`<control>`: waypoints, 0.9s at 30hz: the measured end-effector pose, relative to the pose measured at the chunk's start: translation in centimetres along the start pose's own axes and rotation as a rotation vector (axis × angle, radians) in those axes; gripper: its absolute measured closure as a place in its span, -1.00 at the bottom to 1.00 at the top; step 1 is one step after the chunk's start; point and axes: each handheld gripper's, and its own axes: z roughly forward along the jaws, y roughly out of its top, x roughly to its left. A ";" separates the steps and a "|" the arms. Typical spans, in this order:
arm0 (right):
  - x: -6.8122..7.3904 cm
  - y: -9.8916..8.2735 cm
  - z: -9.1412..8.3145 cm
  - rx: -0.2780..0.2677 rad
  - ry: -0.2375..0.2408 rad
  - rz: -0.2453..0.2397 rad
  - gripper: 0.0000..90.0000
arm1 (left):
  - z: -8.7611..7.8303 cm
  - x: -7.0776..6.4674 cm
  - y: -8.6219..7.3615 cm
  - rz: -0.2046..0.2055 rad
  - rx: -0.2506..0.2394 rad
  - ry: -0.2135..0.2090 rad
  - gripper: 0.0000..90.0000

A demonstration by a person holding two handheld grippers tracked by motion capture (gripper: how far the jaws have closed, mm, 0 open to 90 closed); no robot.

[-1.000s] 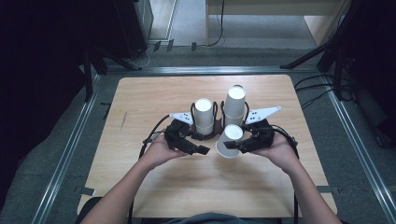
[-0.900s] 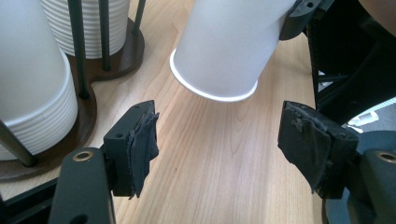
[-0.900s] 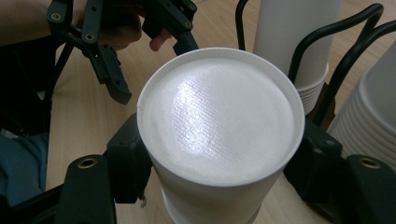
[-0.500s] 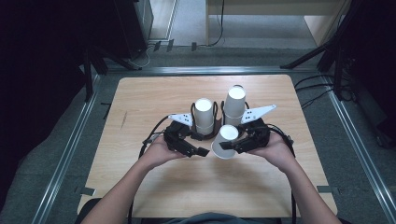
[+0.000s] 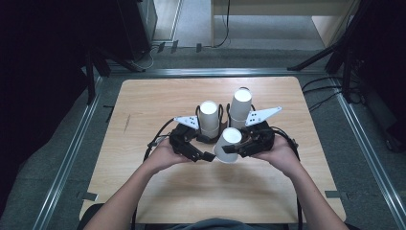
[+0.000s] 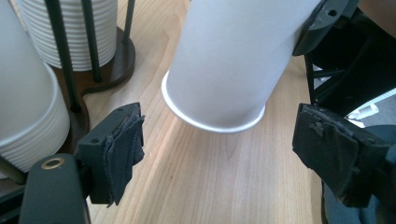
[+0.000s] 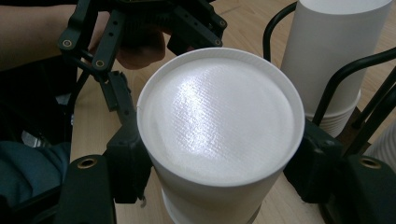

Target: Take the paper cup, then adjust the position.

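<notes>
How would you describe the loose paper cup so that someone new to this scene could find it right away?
On the wooden table, find the dark holder carrying two stacks of white cups. Just in front of it, the right tool grips one single cup. Unlike the upright stacks, it is alone, tilted and bottom-up.

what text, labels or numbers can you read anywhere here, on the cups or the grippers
None can be read: the cup clamped in the right gripper is plain white.
The two cup stacks in the rack bear no print.
The left gripper, open, shows no lettering either.
</notes>
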 end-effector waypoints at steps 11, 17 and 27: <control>0.5 0.6 0.6 -0.013 0.026 0.004 -0.27 | 0.7 -0.4 0.2 0.025 0.009 -0.010 -0.66; 0.7 0.8 0.8 -0.023 0.047 0.013 -0.26 | 1.2 -0.7 0.3 0.039 0.004 -0.009 -0.65; 0.9 1.0 1.1 -0.042 0.079 0.029 -0.26 | 1.4 -1.1 0.2 0.073 -0.032 0.002 -0.58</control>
